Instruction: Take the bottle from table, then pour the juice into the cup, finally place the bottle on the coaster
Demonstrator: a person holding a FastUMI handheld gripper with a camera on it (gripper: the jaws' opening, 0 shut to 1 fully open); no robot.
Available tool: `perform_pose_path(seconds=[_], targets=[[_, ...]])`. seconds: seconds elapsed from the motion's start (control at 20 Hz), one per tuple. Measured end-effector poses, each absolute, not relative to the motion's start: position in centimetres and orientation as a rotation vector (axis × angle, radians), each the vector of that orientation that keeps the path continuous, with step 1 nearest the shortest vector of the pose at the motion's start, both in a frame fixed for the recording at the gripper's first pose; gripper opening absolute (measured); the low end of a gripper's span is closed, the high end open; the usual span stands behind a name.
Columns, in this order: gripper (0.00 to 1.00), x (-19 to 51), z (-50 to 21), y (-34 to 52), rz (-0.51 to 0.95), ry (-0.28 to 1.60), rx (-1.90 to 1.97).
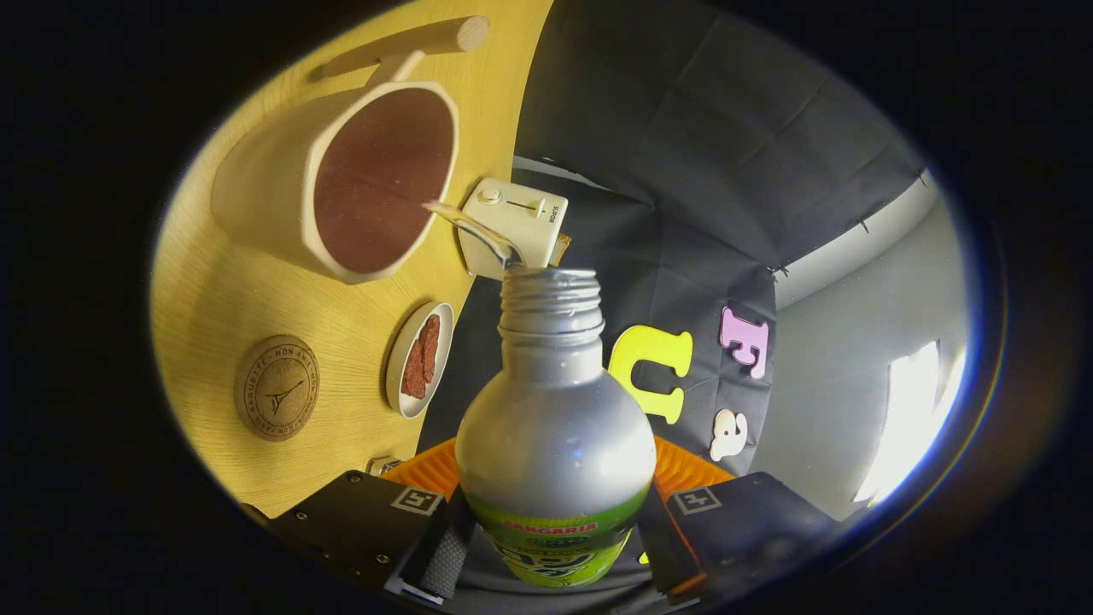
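The bottle looked like brushed metal, silvery with a soft sheen, its threaded neck bare and a glossy printed label round its lower body, where the gripper pressed both fingers against its sides. The juice left its mouth as a clear, shiny stream. At upper left the cup appeared matt and pale, ceramic-like. The table showed smooth light wood grain. The coaster at lower left looked like cork, matt and finely grained. The small dish was glossy white.
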State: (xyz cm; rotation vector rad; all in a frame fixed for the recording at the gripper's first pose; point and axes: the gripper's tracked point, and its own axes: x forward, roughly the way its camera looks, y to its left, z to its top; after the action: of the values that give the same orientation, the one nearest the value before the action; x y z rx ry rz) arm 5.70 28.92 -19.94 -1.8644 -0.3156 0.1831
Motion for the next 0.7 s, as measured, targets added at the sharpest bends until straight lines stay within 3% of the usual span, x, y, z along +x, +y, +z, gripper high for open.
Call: perform_pose_path(seconds=[0.7], targets=[[0.82,5.23,-19.23,29.49,0.179,-0.35,-1.91]])
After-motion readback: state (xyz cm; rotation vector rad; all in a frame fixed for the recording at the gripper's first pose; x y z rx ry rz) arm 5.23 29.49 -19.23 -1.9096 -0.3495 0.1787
